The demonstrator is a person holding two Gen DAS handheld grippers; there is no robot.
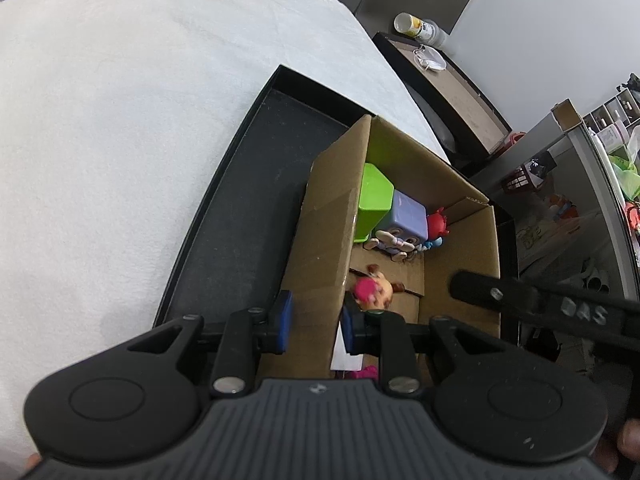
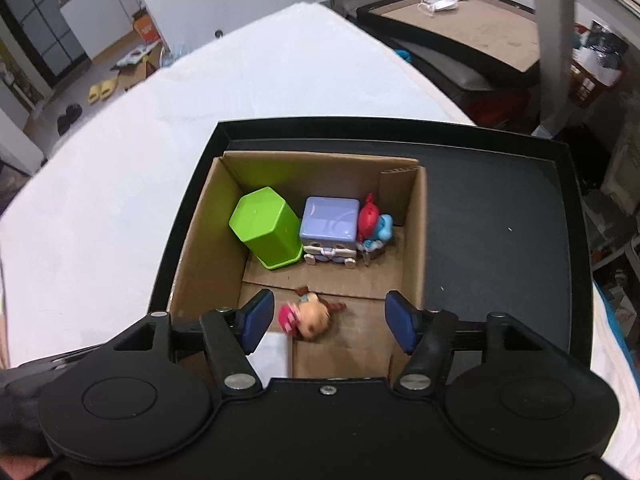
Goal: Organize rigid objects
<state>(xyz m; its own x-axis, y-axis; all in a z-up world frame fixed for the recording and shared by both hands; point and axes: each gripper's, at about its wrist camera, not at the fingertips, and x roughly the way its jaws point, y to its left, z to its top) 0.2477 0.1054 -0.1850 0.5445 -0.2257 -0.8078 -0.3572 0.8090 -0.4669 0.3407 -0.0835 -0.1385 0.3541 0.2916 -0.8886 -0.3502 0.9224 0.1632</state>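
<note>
Table [image 2: 120, 200]: a wide surface under a white cloth, filling most of both views.
Tray [image 2: 500, 240]: a shallow black tray lying on the cloth, its rim raised all round.
Box [image 2: 412, 248]: an open brown cardboard box standing in the tray, against the tray's left side as the right camera sees it.
Green cup [image 2: 266, 228]: a six-sided cup, upside down, in the far left corner of the box.
Purple block [image 2: 329, 220]: a lilac cube-shaped toy with a face on its front, just beside the green cup.
Red and blue figure [image 2: 374, 222]: a small toy pressed against the purple block's right side, near the far right corner.
Doll [image 2: 308, 318]: a small doll with a pink hat, blurred, lying on the box floor near the front, apart from the other toys.
Left gripper [image 1: 314, 326]: its blue pads are clamped on the box's near left wall, one pad outside, one inside.
Right gripper [image 2: 330, 320]: spread wide above the box's near end, nothing held; the doll shows between its pads, nearer the left one.
</note>
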